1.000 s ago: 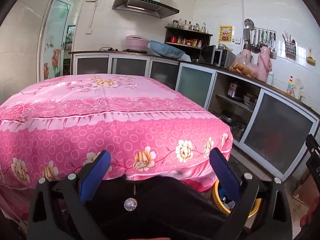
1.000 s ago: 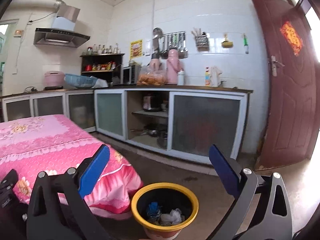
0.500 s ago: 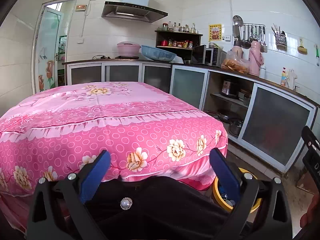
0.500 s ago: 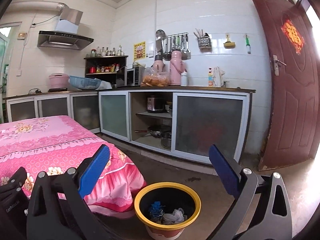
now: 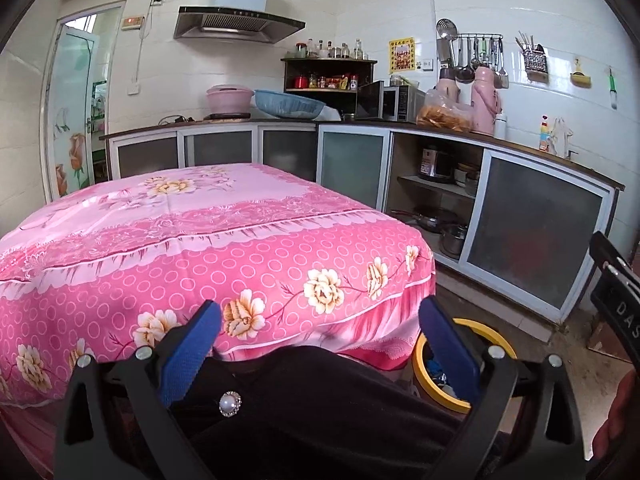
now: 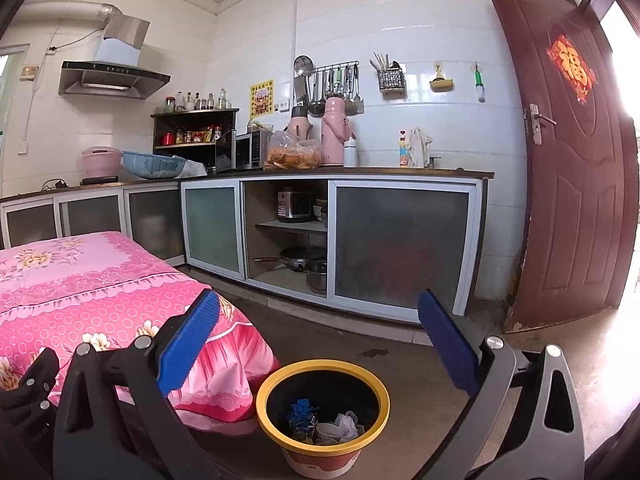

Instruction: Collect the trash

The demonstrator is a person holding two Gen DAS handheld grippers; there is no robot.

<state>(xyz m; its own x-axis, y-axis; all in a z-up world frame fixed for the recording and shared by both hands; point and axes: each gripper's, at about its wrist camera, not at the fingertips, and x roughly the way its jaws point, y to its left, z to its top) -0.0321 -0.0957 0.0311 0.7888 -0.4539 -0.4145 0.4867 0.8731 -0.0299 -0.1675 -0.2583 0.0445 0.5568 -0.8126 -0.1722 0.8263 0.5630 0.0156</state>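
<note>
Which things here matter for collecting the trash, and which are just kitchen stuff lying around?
Part of the job:
- yellow-rimmed round trash bin on the floor
- blue crumpled scrap and white crumpled scrap inside it
- left gripper and right gripper, both open and empty

Just lying about:
- pink floral tablecloth
- pink thermos flask
- clear bag of fried snacks
- blue plastic basin

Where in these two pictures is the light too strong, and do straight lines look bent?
Right wrist view: daylight beside the brown door burns out the right edge, and the door bows strongly; the yellow-rimmed bin is evenly lit and sharp. Left wrist view: no burnt-out area, only soft gloss on the wall tiles; the countertop curves, and dark corners frame the picture.
</note>
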